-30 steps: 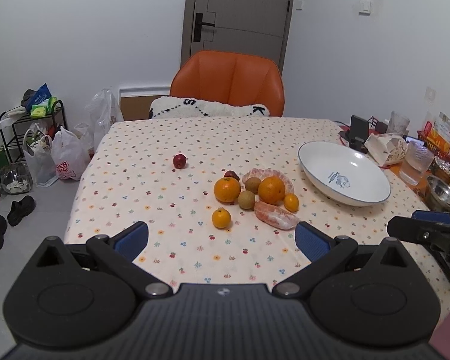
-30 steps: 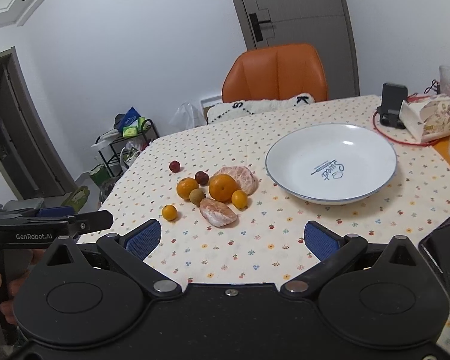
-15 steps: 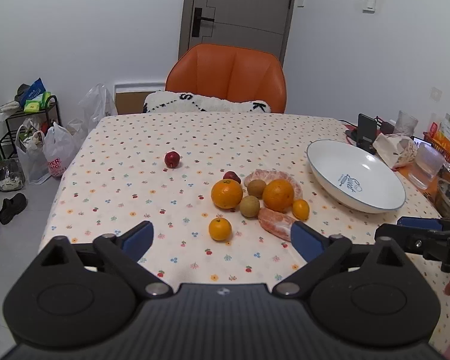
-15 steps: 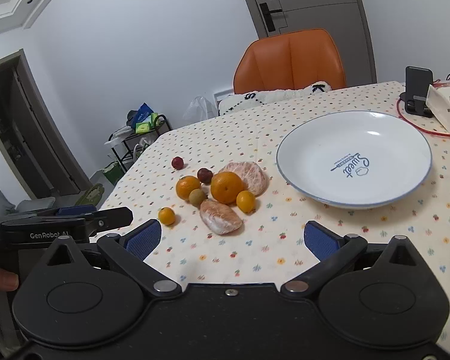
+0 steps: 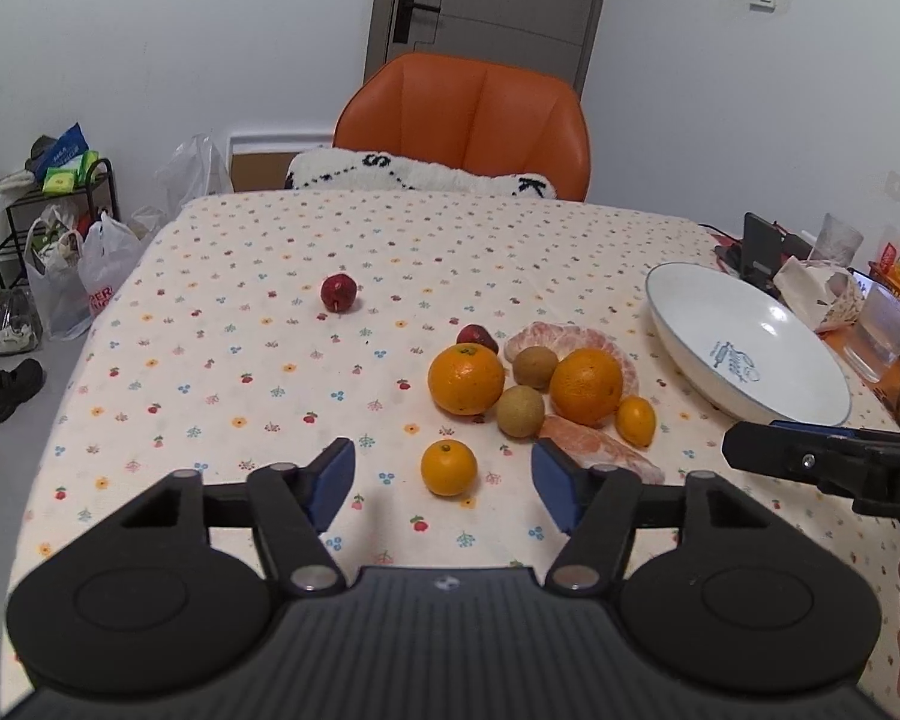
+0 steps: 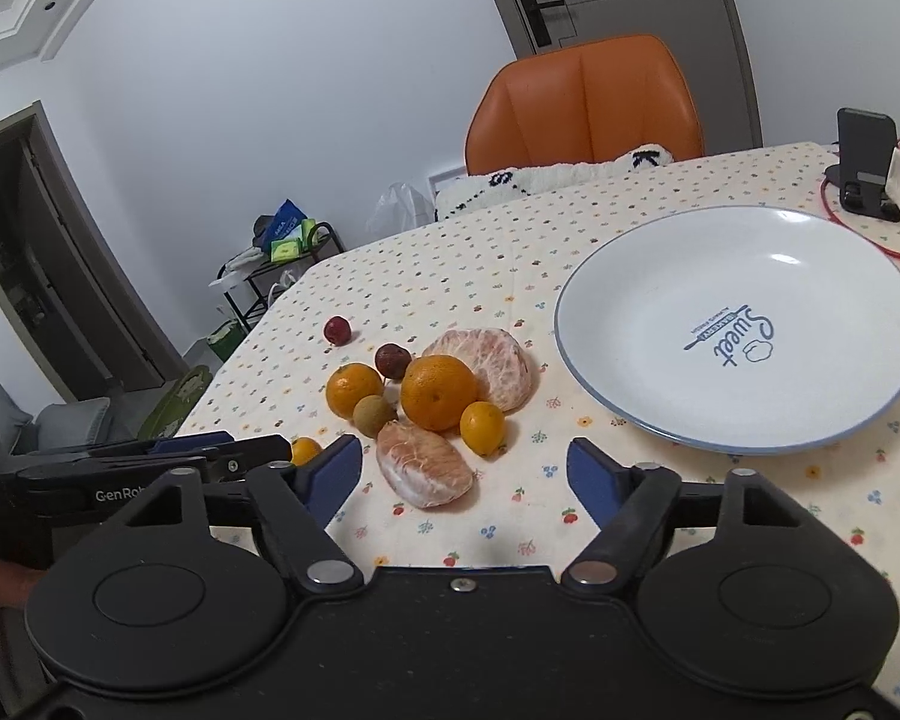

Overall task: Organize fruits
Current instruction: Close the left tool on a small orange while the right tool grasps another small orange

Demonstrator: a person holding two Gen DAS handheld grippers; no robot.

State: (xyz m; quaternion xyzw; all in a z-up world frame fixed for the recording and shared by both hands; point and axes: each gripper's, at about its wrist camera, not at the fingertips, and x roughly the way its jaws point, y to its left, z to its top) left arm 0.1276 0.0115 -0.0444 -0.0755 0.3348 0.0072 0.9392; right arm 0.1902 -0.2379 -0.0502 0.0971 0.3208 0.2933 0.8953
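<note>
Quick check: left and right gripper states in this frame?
Left gripper: open, holding nothing, small orange between its jaws on the table.
Right gripper: open, holding nothing, peeled segment ahead.

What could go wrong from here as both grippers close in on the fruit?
The small orange between the open left gripper fingers is round and free, so a nudge may roll it. The peeled segment before the open right gripper looks soft and may get crushed. The grippers sit close together, so they may collide.
</note>
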